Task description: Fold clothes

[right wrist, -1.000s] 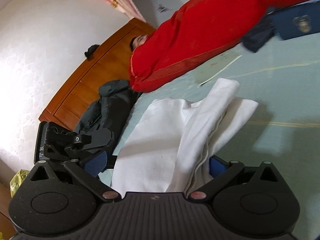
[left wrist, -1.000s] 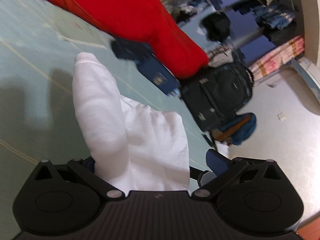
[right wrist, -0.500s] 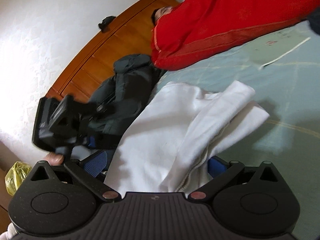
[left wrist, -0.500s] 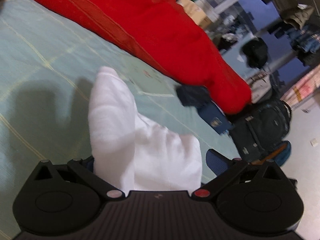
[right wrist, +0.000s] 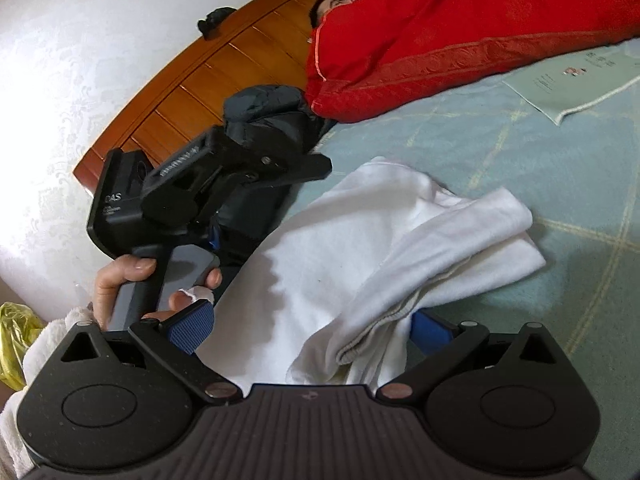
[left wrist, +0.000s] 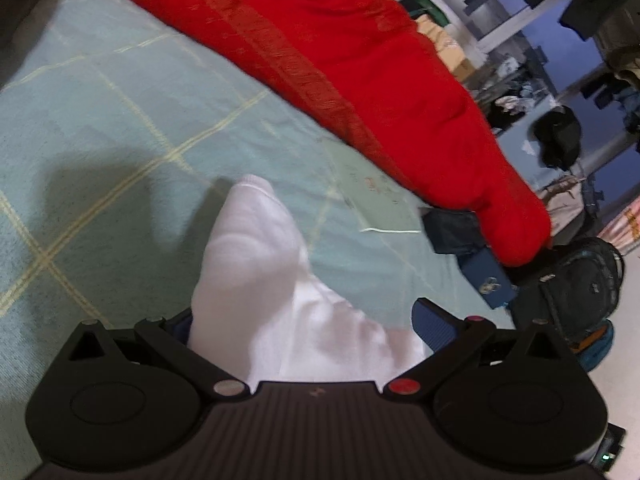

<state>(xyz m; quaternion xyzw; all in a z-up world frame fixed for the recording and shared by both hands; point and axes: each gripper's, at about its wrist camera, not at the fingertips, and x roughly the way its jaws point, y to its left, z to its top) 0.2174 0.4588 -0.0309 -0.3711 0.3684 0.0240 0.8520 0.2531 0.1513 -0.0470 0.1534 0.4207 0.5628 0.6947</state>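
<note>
A white garment (left wrist: pixel 256 280) lies bunched on the pale green checked bed sheet (left wrist: pixel 100 128). In the left wrist view it runs up between the fingers of my left gripper (left wrist: pixel 300 316), covering the left pad; the blue right pad (left wrist: pixel 432 324) stands clear beside it. In the right wrist view the white garment (right wrist: pixel 384 232) spreads in folded layers between the wide-apart fingers of my right gripper (right wrist: pixel 308 320). Both grippers stand open with cloth lying between the fingers. The left gripper (right wrist: pixel 224 184), held by a hand (right wrist: pixel 120 280), sits at the garment's far left edge.
A red quilt (left wrist: pixel 360 80) lies across the back of the bed, over a person (right wrist: pixel 336 4) by the wooden headboard (right wrist: pixel 224 64). A dark jacket (right wrist: pixel 272 112), a paper (left wrist: pixel 372 196), a dark cloth (left wrist: pixel 452 228), a blue booklet (left wrist: pixel 488 280) and a black backpack (left wrist: pixel 572 288) are nearby.
Both cameras have swung over the bed with the white garment staying between the fingers. The left gripper and the hand holding it have come closer in the right wrist view.
</note>
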